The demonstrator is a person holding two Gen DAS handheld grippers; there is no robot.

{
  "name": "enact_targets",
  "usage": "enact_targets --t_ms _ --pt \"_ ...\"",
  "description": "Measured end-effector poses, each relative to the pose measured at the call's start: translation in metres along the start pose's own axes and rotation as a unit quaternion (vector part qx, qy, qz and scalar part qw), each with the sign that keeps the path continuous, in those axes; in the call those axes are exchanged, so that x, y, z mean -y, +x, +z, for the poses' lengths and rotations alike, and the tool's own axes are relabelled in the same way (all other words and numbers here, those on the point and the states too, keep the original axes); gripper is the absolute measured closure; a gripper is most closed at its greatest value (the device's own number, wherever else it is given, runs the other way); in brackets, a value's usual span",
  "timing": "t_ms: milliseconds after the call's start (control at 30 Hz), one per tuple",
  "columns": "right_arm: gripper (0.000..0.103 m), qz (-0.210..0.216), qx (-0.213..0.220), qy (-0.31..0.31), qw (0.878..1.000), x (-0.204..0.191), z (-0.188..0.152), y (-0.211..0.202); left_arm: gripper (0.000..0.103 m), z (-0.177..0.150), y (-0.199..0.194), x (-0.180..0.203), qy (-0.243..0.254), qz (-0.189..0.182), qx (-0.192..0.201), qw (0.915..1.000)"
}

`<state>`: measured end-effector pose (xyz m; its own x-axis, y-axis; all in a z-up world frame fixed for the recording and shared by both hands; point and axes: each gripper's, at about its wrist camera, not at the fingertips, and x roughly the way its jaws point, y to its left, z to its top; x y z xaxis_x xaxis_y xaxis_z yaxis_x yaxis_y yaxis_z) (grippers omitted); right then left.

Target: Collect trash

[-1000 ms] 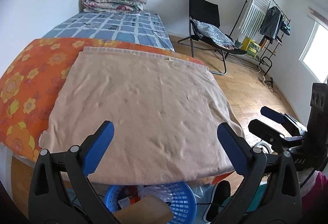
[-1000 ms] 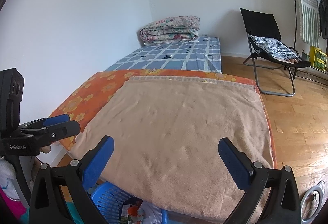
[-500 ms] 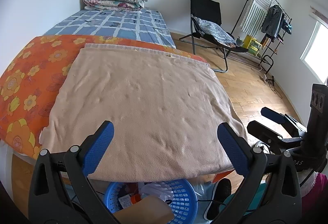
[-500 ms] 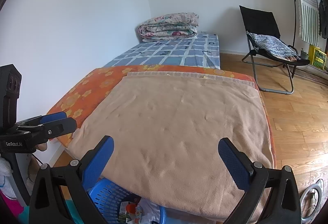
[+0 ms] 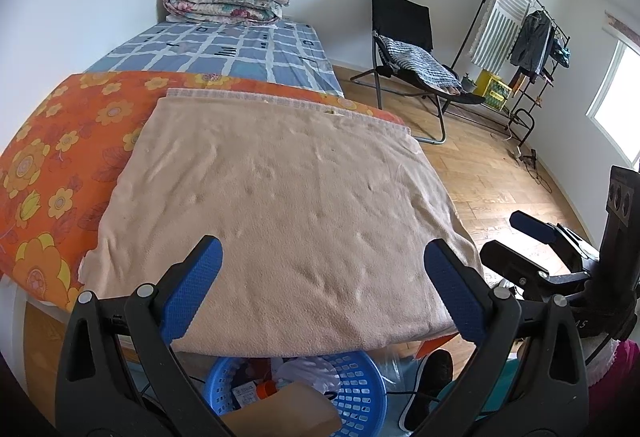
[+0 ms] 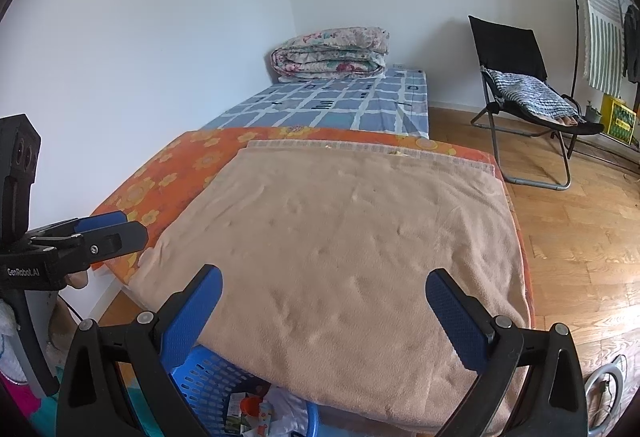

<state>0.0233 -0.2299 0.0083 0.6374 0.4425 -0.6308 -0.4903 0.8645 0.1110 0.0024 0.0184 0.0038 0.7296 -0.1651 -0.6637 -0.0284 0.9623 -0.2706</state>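
Both claws are spread wide and empty: the left claw (image 5: pixel 320 285) and the right claw (image 6: pixel 324 301) hang over the near edge of a tan blanket (image 5: pixel 280 205) on the bed (image 5: pixel 240 49). Below that edge, on the floor, sits a blue basket (image 5: pixel 356 389) with trash (image 6: pixel 256 413) inside. A black chair (image 6: pixel 516 85) stands far right.
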Motion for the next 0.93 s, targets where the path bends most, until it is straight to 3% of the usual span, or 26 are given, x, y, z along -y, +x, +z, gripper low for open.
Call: enact_targets --t_ms 133,300,467,600,933 --pt "0.0 -0.001 0.0 -0.001 1.0 0.0 -0.001 0.0 0.001 0.0 -0.001 0.0 0.009 0.013 0.006 0.9999" --pt "0.0 0.0 -0.002 -0.002 1.0 -0.001 -0.002 0.0 0.001 0.0 -0.003 -0.001 0.003 0.003 0.006 1.0" --pt "0.0 0.0 -0.005 -0.005 1.0 0.0 -0.004 0.001 0.001 -0.003 -0.006 0.003 0.017 0.028 0.01 0.9994" --pt "0.0 0.0 -0.01 -0.009 1.0 0.0 -0.005 0.003 0.001 -0.006 -0.005 0.007 0.018 0.015 0.005 0.9997" --pt "0.0 0.0 -0.014 -0.009 1.0 0.003 -0.008 0.006 0.001 -0.01 -0.002 0.008 0.025 0.042 0.008 0.9988"
